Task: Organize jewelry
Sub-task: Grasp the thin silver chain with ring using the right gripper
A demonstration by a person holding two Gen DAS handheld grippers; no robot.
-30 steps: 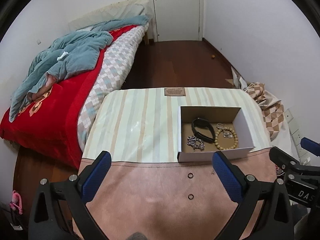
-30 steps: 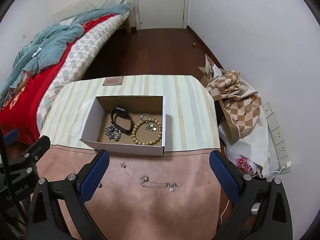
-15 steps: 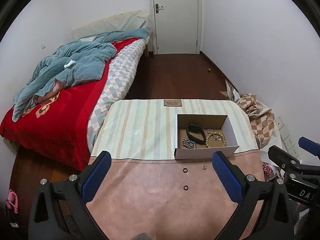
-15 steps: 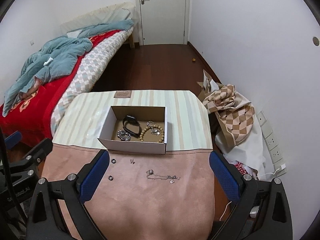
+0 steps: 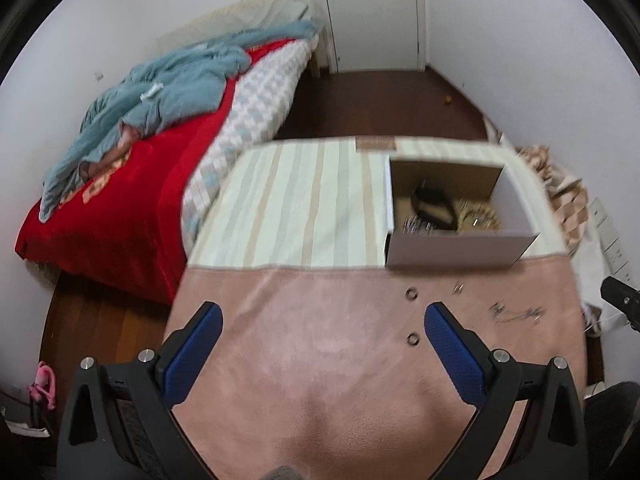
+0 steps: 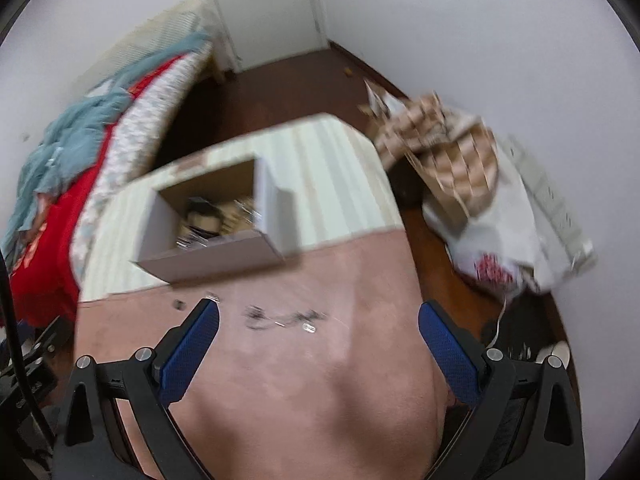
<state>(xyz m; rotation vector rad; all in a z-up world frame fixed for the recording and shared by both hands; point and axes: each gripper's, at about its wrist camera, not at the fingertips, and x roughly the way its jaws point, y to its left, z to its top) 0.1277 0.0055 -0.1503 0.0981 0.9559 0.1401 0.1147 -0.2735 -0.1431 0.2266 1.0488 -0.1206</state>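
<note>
We are holding the left claw (image 5: 322,330) and the right claw (image 6: 319,330) wide and empty above the pink counter (image 5: 320,380). The chain (image 6: 282,318) is lying at 12 o'clock of the right claw, two rings (image 5: 412,316) near the box (image 5: 456,246).

The tabletop (image 5: 320,380) wears a matt pink cloth with a soft, suede-like nap; farther back lies a striped cover (image 5: 304,208) with a faint plastic sheen. The box (image 5: 456,248) is plain cardboard — white and smooth outside, raw brown inside. The rings (image 5: 412,293) and the chain (image 6: 280,318) look like metal, glinting here and there. The fingers (image 5: 452,356) carry blue pads with a dotted, rubbery texture on matt black plastic frames with bright steel screws. The floor (image 5: 380,100) is dark polished wood; the blanket (image 5: 120,200) — red, plush.
</note>
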